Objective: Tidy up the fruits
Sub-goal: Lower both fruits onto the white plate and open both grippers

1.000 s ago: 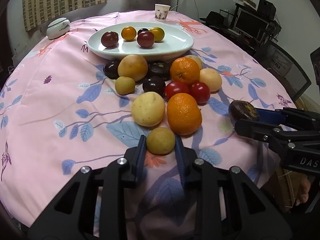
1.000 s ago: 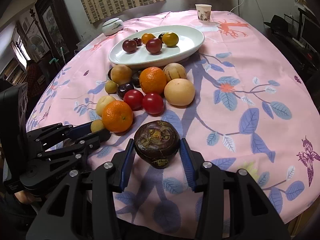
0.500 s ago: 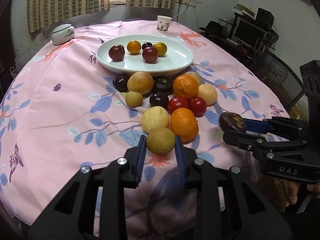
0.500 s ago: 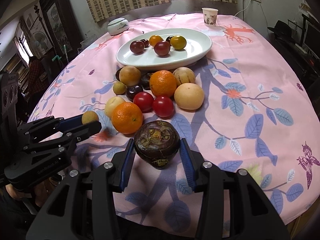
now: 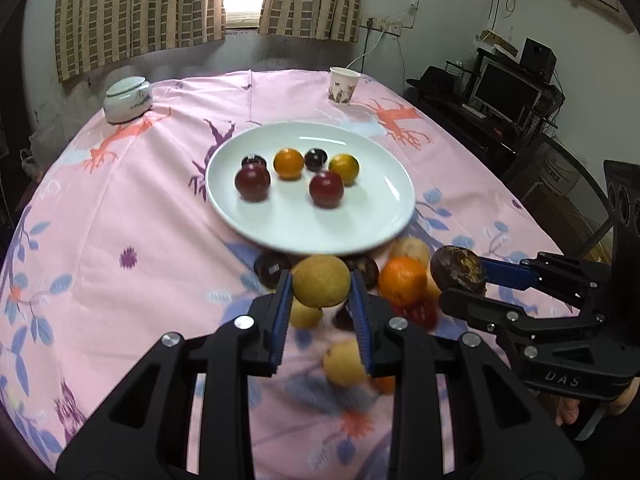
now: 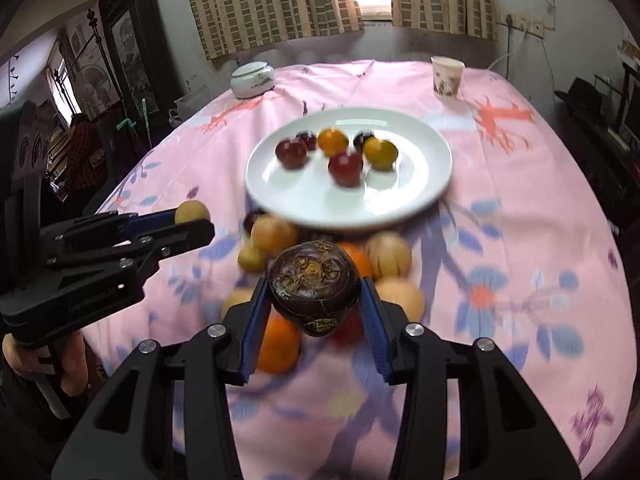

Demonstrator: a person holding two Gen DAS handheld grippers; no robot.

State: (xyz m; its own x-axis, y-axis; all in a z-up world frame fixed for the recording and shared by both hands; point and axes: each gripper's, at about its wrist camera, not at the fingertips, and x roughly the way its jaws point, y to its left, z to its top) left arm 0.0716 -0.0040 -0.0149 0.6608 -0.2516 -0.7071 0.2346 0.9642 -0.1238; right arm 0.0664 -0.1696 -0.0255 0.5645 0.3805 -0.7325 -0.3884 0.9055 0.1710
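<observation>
Left gripper (image 5: pixel 321 300): clamped on a round yellow fruit (image 5: pixel 321 286), held between the blue pads and lifted clear of the tablecloth (image 5: pixel 120 240).

Right gripper (image 6: pixel 314 300): clamped on a dark purple fruit (image 6: pixel 313 286) with tan mottling, likewise raised above the cloth. In the left wrist view this gripper stood just to the right of the left one, its fruit showing at the fingertips.

Below and just beyond both grippers: a blurred cluster of loose fruit on the cloth, comprising two oranges (image 6: pixel 278 346), pale yellow pieces (image 5: pixel 344 364), red pieces (image 5: pixel 420 314) and dark purple pieces (image 5: pixel 272 270). Exact count could not be told because of blur and the grippers in front.

Farther ahead: a white oval plate (image 5: pixel 360 224), its near rim just past the cluster. It held six small fruits: two dark red (image 5: pixel 252 182), two orange-yellow (image 5: pixel 288 163) and two dark (image 5: pixel 315 159).

Far ahead, left of the grippers: a white lidded jar (image 5: pixel 127 99) near the table's far edge.

Far ahead, right of the grippers: a paper cup (image 5: pixel 344 86), upright.

Beyond the table: checked curtains (image 5: pixel 140 8) at a bright window.
</observation>
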